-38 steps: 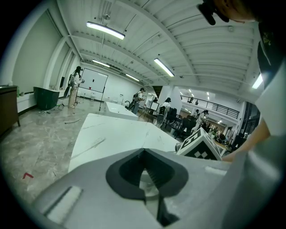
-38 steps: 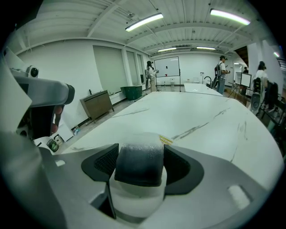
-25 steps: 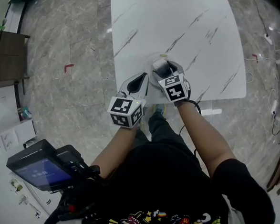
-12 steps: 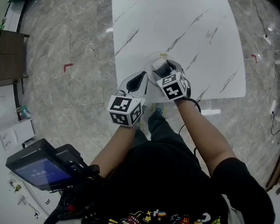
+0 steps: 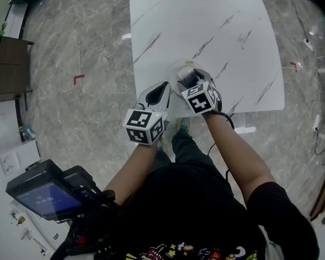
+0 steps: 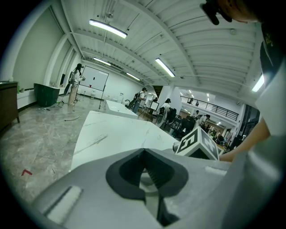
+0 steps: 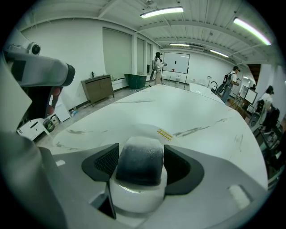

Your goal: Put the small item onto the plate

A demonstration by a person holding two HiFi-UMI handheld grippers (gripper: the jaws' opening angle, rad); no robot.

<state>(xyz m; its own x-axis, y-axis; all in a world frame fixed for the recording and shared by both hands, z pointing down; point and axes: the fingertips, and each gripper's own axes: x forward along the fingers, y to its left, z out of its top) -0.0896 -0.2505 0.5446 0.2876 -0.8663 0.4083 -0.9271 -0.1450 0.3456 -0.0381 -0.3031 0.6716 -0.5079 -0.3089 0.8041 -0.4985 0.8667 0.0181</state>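
white marble table (image 5: 214, 24) bears the plate (image 7: 147, 128) at 12 o'clock, just past the right gripper (image 5: 189, 78) clamping the upright item (image 7: 139, 163); left gripper (image 6: 144, 154), closed on nothing, idles at 8 o'clock.

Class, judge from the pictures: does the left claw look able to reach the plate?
Probably yes: the left claw, shut and empty, sits close beside the plate with nothing between. The right claw, shut on the item over the plate, crowds it somewhat.

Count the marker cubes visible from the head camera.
2. The left cube rides the left gripper; the right cube rides the right gripper, which grips the small item. None looks hidden.
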